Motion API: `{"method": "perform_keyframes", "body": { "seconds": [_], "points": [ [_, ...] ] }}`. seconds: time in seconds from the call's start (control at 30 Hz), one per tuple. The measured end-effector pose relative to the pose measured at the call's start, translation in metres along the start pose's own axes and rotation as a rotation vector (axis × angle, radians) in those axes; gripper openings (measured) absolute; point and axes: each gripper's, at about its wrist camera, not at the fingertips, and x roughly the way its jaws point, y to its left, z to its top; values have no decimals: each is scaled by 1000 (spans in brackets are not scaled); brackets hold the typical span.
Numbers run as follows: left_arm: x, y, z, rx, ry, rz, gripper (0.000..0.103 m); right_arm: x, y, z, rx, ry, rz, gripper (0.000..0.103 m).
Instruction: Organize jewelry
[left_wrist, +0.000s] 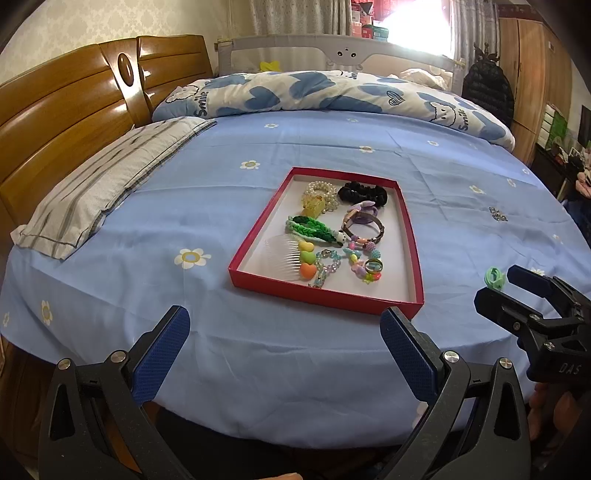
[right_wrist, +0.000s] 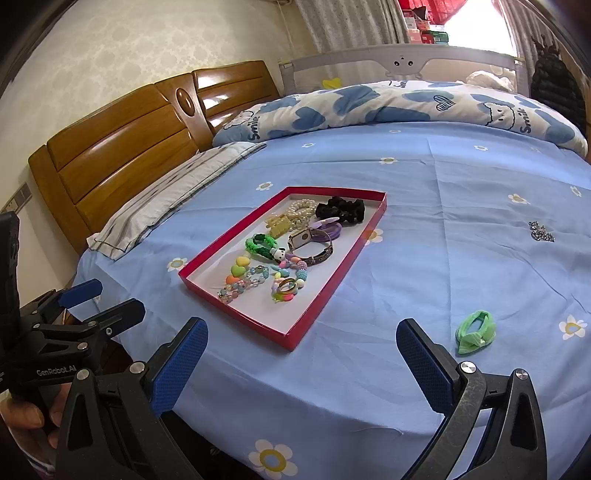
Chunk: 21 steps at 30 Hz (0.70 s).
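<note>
The white duvet with blue hearts (right_wrist: 388, 107) reads "Smile" beside its bear faces. The black left gripper (right_wrist: 99, 299) carries "GenRobot.AI". The black right gripper (left_wrist: 517, 291) shows "DAS".

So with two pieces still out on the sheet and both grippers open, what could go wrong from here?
1. The green hair tie lies just right of the right gripper; closing on it may pinch the soft blue bedsheet too.
2. The small silver chain piece is farther away and could be overlooked.
3. The red tray is crowded, so a drop could land on the ring or beaded bracelets and tangle.
</note>
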Motion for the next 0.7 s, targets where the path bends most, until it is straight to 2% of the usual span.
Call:
{"method": "perform_keyframes", "body": {
  "seconds": [0.7],
  "points": [
    [-2,0,-2,-4,11,-12,103,-1,4,1,-7,0,5,103]
  ]
}}
